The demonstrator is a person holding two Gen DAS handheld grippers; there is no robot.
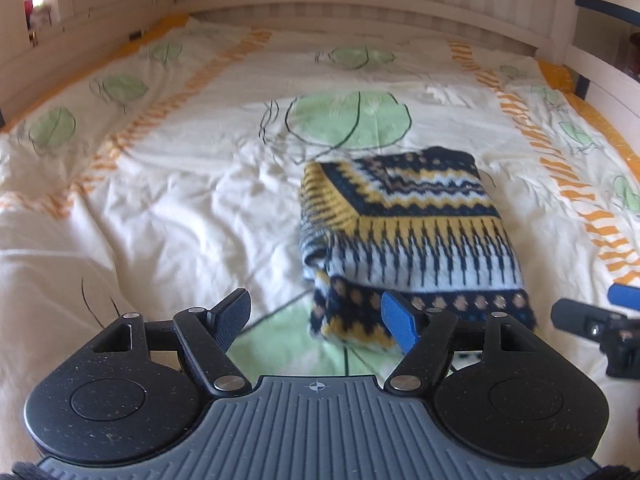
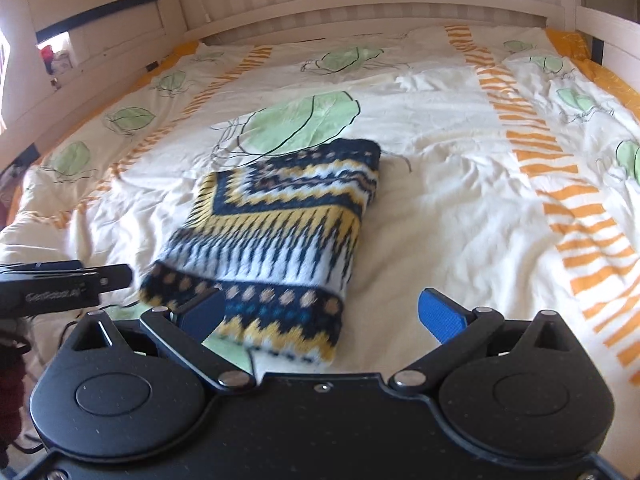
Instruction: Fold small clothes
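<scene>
A folded knitted sweater (image 1: 404,232) in navy, yellow and white patterns lies flat on the bed; it also shows in the right wrist view (image 2: 276,236). My left gripper (image 1: 316,322) is open and empty, just short of the sweater's near left corner. My right gripper (image 2: 324,316) is open and empty, its jaws standing either side of the sweater's near edge, above it. The right gripper's tip (image 1: 592,320) shows at the right edge of the left wrist view. The left gripper's body (image 2: 60,284) shows at the left edge of the right wrist view.
The bed cover (image 1: 192,184) is cream with green leaf shapes and orange stripes, and wrinkled. A white wooden headboard (image 1: 360,4) and side rails (image 2: 100,52) enclose the bed at the far end and on both sides.
</scene>
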